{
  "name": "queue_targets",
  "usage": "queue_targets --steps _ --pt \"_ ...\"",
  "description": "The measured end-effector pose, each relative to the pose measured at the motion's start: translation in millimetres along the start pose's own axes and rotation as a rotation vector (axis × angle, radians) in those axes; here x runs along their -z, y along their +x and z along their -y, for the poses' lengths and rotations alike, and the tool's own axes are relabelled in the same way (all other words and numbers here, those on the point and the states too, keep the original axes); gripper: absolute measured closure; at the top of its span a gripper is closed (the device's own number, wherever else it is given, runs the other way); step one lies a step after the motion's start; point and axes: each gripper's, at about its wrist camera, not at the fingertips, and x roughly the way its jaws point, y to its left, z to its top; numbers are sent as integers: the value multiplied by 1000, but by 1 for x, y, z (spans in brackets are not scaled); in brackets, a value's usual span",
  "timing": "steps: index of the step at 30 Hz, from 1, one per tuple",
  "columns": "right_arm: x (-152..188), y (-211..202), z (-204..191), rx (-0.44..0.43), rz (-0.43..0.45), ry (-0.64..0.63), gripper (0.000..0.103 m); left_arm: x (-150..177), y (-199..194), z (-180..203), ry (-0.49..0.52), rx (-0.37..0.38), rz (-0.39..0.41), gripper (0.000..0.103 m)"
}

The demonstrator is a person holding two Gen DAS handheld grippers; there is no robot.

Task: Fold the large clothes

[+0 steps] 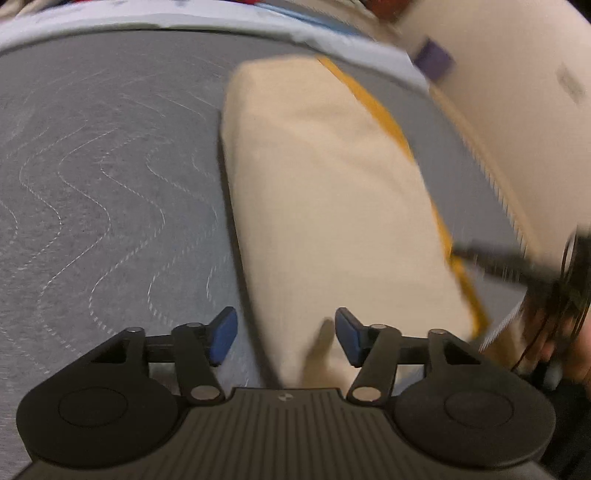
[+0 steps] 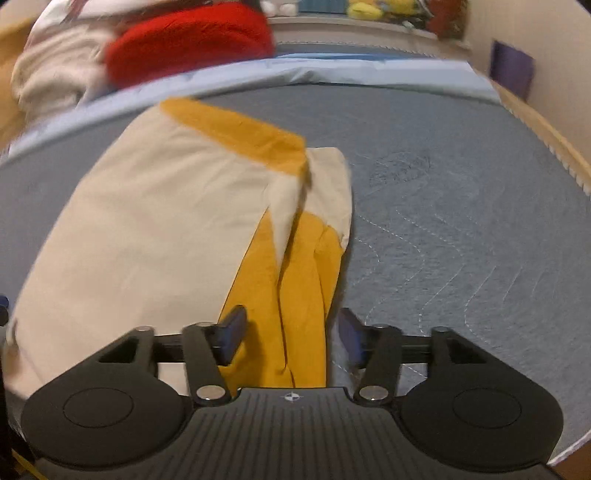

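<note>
A cream garment with yellow-orange parts [image 1: 325, 206] lies folded into a long narrow shape on a grey quilted mattress [image 1: 103, 177]. My left gripper [image 1: 284, 334] is open, its blue pads astride the garment's near left end. In the right wrist view the same garment [image 2: 147, 236] shows its yellow sleeve part [image 2: 295, 295] running between the open pads of my right gripper [image 2: 291, 338]. Neither gripper is closed on the cloth. The other gripper shows blurred at the right edge of the left wrist view [image 1: 546, 273].
A red cushion [image 2: 192, 40] and a cream blanket [image 2: 51, 74] lie beyond the mattress head on a light blue sheet [image 2: 332, 70]. Soft toys [image 2: 380, 9] sit on a far ledge. A cream wall [image 1: 517, 92] with a purple patch borders the mattress's right side.
</note>
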Motion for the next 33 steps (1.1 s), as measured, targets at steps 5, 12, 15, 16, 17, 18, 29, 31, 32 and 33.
queue_targets --steps 5,12,15,16,17,18,29,31,32,33 --pt "-13 28 21 -94 -69 178 34 -27 26 -20 -168 25 18 21" --pt "-12 62 36 -162 -162 366 26 -64 81 -47 -358 138 -3 7" --pt "-9 66 37 -178 -177 397 26 -74 103 -50 -386 194 -7 5" --pt "-10 66 37 -178 -176 397 26 -76 108 -50 -391 210 -8 5" --pt "-10 68 35 -180 -173 394 27 -78 115 -50 -393 222 -8 5" --pt "-9 69 34 -180 -170 389 29 -80 121 -49 -392 229 -2 5" --pt "-27 59 11 -204 -28 373 88 -116 96 -26 -263 178 136 57" --pt "-36 58 1 -235 23 373 91 -129 78 -28 -224 154 175 57" --pt "-42 58 -6 -255 49 367 93 -135 70 -31 -208 137 188 57" --pt "-46 59 -14 -269 69 359 93 -141 61 -35 -194 121 199 57"
